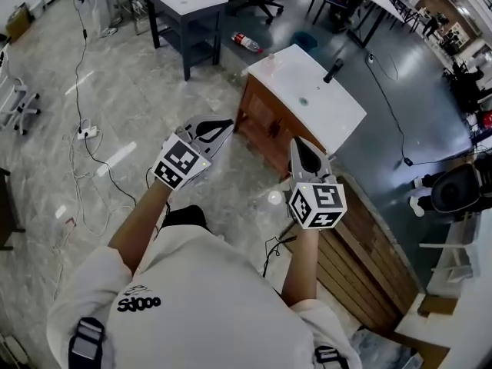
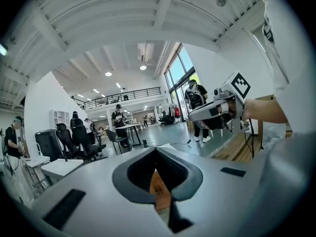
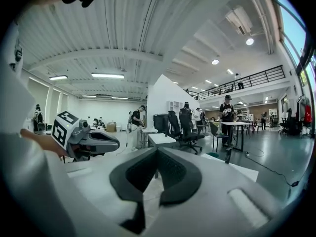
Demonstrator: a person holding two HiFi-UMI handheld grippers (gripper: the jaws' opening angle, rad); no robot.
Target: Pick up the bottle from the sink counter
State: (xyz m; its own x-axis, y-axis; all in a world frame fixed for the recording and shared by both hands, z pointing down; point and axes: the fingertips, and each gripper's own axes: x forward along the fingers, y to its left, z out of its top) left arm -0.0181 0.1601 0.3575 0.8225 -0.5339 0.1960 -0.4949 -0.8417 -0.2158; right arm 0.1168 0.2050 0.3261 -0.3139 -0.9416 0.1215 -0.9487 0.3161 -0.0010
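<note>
Looking down in the head view, the left tongs (image 1: 223, 126) and right tongs (image 1: 300, 146) hang well apart from the bench (image 1: 330, 108), where a dark thing (image 1: 333, 70), maybe the bottle, stands untouched, and the left gripper view, then the right gripper view, show tongs pressed together holding nothing, so no picking up has begun.

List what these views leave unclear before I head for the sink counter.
- Head view: a pale speck at the far corner of the sink counter is too small to call a bottle.
- Head view: the right gripper overlaps the counter's near corner.
- Left gripper view: the left gripper hides nearly all of the counter behind its own body.
- Right gripper view: the shut tongs block the counter's near part, and no bottle shows.
</note>
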